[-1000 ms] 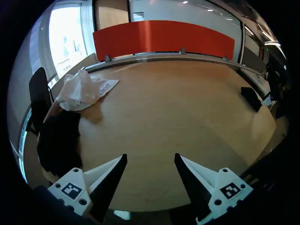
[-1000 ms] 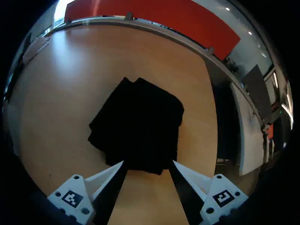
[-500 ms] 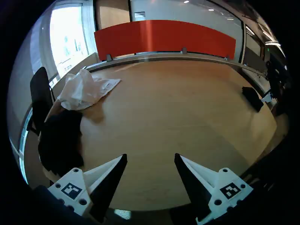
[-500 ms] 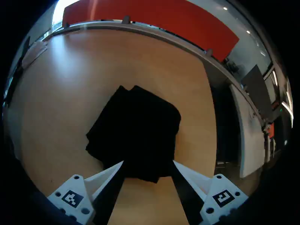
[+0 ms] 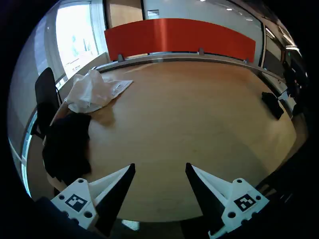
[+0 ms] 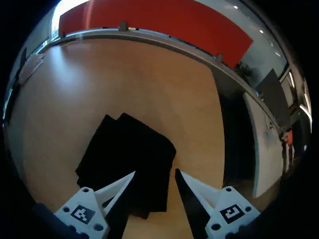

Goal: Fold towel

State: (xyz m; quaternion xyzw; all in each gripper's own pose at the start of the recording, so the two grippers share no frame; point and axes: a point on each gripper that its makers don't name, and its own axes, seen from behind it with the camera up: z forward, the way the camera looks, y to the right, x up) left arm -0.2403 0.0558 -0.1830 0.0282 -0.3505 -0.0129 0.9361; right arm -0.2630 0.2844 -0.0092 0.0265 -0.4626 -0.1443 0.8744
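Towel (image 6: pixel 127 159), black and already folded into a squarish stack, is lying on the desk (image 6: pixel 119 79) toward 6 o'clock in the right gripper view. Its near part is running under the right tool (image 6: pixel 154 172), whose fingers are standing partly apart astride the cloth. I cannot tell that they are pinching any of it. Left tool (image 5: pixel 159 164) is hovering spread wide over bare desk, holding nothing, with a dark cloth heap (image 5: pixel 65 147) at 9 o'clock. My judgement: I am finishing the stack, so keeping the edges flush without dragging the top layer is what matters.
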